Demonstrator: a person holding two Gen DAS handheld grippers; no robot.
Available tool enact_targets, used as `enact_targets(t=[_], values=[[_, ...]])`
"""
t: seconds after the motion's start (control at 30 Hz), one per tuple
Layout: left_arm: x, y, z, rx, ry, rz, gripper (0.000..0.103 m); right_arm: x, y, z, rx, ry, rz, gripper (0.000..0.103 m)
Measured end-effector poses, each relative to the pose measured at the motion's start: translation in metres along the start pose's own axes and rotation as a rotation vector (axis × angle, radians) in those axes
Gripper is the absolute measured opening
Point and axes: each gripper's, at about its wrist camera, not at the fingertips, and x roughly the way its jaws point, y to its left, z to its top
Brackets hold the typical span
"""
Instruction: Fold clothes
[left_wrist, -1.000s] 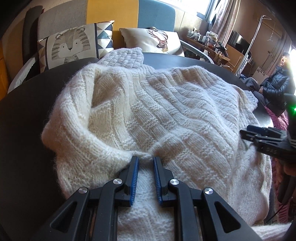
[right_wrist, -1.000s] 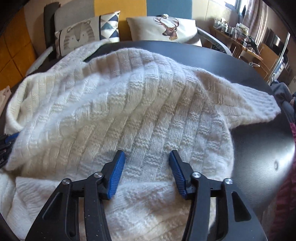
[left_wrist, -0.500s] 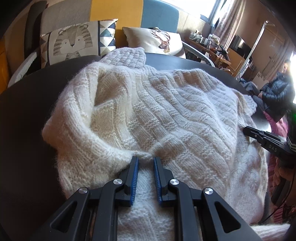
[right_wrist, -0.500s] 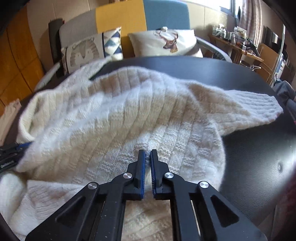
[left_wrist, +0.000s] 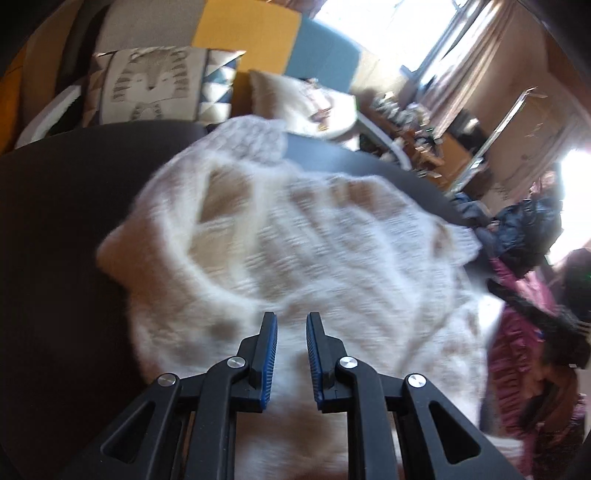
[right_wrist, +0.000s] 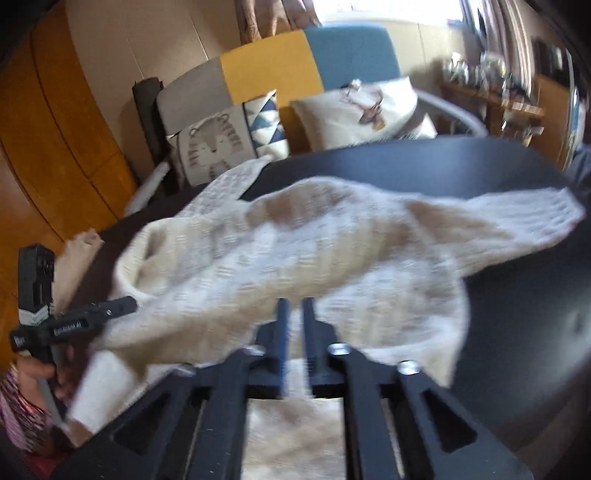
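Sweater (left_wrist: 295, 251) in cream knit fills the middle of both frames, lying bunched on my dark round table (left_wrist: 66, 240); the pictures are blurred. In the left wrist view my left gripper (left_wrist: 291, 332) sits at the lower centre, its blue-padded fingers (left_wrist: 269, 350) close together with a fold of the knit pinched between them. In the right wrist view my right gripper (right_wrist: 293, 317) is also at the lower centre; its jaws are opening, a narrow gap shows, and the knit is still caught between them. One sleeve (right_wrist: 528, 218) stretches to the right edge of that frame. The left gripper (right_wrist: 74, 321) appears at the lower left there, at the sweater's edge. Behind the table, in the upper part, I see a tiger cushion (right_wrist: 214, 147) and a deer cushion (right_wrist: 362, 107).
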Motion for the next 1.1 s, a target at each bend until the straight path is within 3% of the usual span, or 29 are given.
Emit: enact_targets(t=[0.03,0.13,0.37,0.47,0.5,0.57,0.63,0.67,0.8,1.0,1.1], values=[[-0.002,-0.005,0.001,0.012,-0.003,-0.014,0.016,0.006,0.002,0.000,0.019,0.011,0.014,0.035],[-0.003,-0.026,0.002,0.104,0.000,-0.002,0.018,0.027,0.004,0.001,0.080,0.042,0.035,0.055],[0.001,-0.065,-0.011,0.309,0.045,-0.009,0.019,0.063,0.002,0.004,0.135,0.098,0.015,0.054],[0.007,-0.067,-0.018,0.335,0.069,-0.016,0.019,0.076,0.004,0.005,0.135,0.123,0.002,0.054],[0.009,-0.066,-0.019,0.338,0.078,-0.020,0.019,0.080,0.005,0.005,0.131,0.126,-0.001,0.053],[0.013,-0.065,-0.023,0.342,0.095,-0.025,0.019,0.089,0.007,0.005,0.126,0.137,-0.007,0.041],[0.018,-0.064,-0.026,0.350,0.118,-0.015,0.019,0.098,0.008,0.004,0.122,0.155,0.000,0.012],[0.021,-0.064,-0.028,0.357,0.132,-0.009,0.019,0.102,0.009,0.003,0.117,0.161,0.007,0.009],[0.024,-0.065,-0.036,0.408,0.152,0.050,0.019,0.090,0.016,0.006,0.092,0.120,0.017,0.007],[0.008,-0.070,-0.039,0.436,0.115,0.034,0.021,0.054,0.021,0.016,0.102,0.041,0.068,0.007],[0.012,-0.071,-0.040,0.464,0.124,0.066,0.022,0.044,0.026,0.018,0.101,0.028,0.085,0.007]])
